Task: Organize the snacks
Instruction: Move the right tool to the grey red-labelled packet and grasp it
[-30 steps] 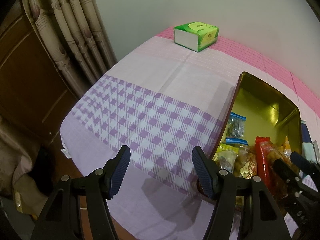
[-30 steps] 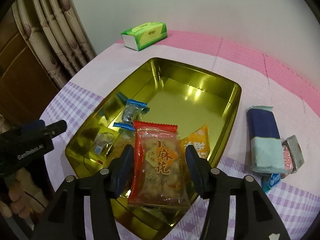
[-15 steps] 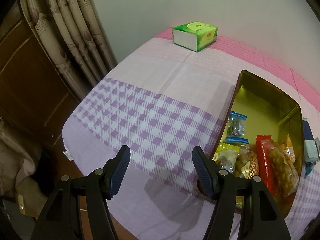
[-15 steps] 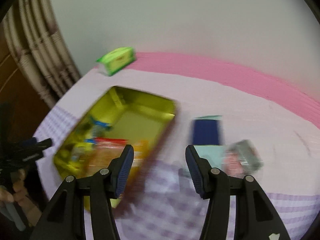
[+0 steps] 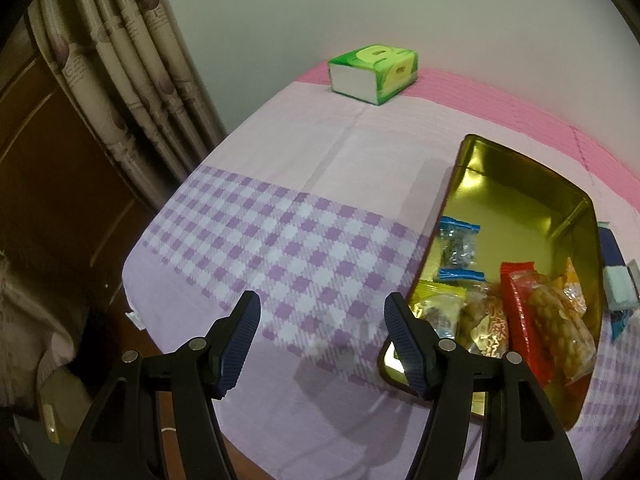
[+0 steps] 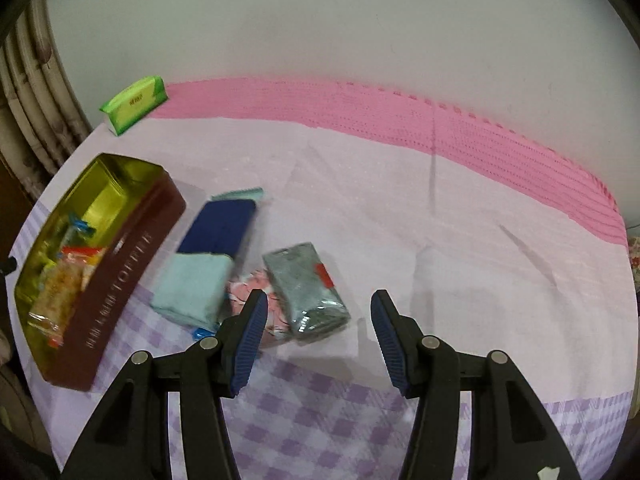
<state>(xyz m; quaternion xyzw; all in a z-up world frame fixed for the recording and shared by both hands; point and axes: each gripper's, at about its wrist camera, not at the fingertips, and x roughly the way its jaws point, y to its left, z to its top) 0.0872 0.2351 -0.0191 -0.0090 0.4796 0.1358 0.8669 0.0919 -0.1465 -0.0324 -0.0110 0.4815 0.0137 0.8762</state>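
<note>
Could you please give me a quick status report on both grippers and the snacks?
Left gripper open, empty, beside tin. Right gripper open, empty, over grey packet. Blue packet also outside tin. Nothing blocking.

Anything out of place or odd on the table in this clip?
Nothing spilled or damaged. Three packets, blue, grey and pink, lie overlapping in a loose pile on the cloth beside the tin, not in it with the other snacks.

A glossy gold metal tin [image 5: 516, 196] is seen on matt pink-and-purple checked cloth [image 5: 280, 240]. Shiny clear plastic snack wrappers [image 5: 548, 316] and a silvery foil packet [image 6: 306, 294] are shown.
</note>
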